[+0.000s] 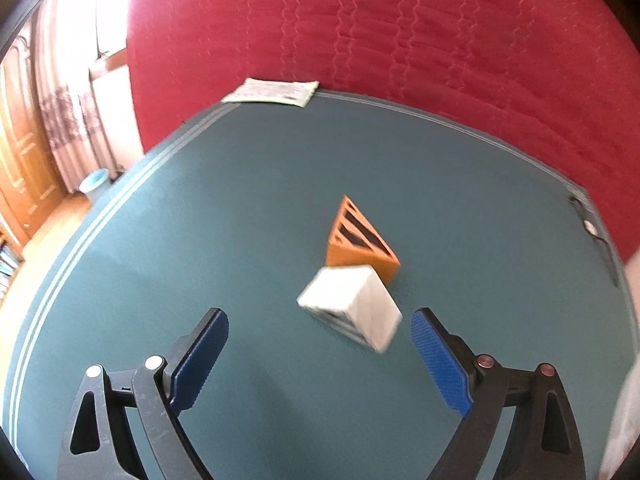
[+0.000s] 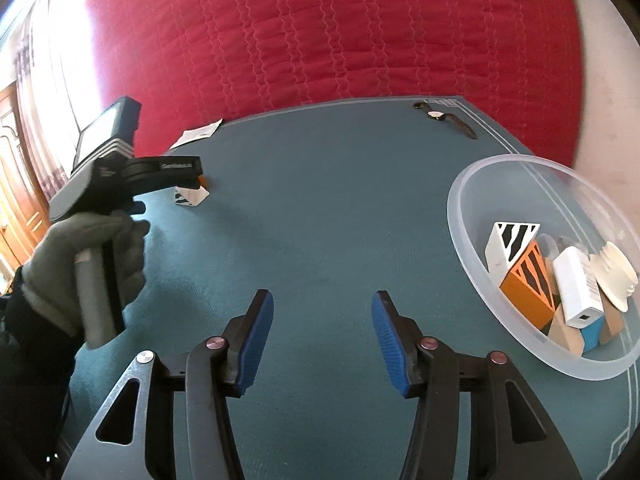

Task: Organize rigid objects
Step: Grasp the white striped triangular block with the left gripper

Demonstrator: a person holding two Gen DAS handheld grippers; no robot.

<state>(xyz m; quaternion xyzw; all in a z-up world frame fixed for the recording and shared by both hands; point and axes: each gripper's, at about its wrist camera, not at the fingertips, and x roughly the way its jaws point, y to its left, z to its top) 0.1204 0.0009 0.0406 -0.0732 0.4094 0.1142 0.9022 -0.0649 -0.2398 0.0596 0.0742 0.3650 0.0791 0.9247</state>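
Observation:
A white wedge block [image 1: 352,304] lies on the teal table [image 1: 200,240], touching an orange wedge block [image 1: 360,240] behind it. My left gripper [image 1: 320,356] is open, its blue pads just short of the white block. In the right wrist view the left gripper body [image 2: 132,172] hovers over the white block [image 2: 191,196], with the orange block [image 2: 203,179] barely showing behind. My right gripper [image 2: 322,332] is open and empty above bare table. A clear plastic bowl [image 2: 472,184] to its right holds a white wedge [image 2: 506,240], an orange wedge [image 2: 528,288], a white charger [image 2: 576,292] and other pieces.
A paper sheet [image 1: 272,91] lies at the table's far edge. A wristwatch [image 2: 446,119] lies at the far right corner. A red quilted bed [image 1: 400,40] stands behind the table. Curtains, a wooden door and a small blue bin [image 1: 94,184] are at left.

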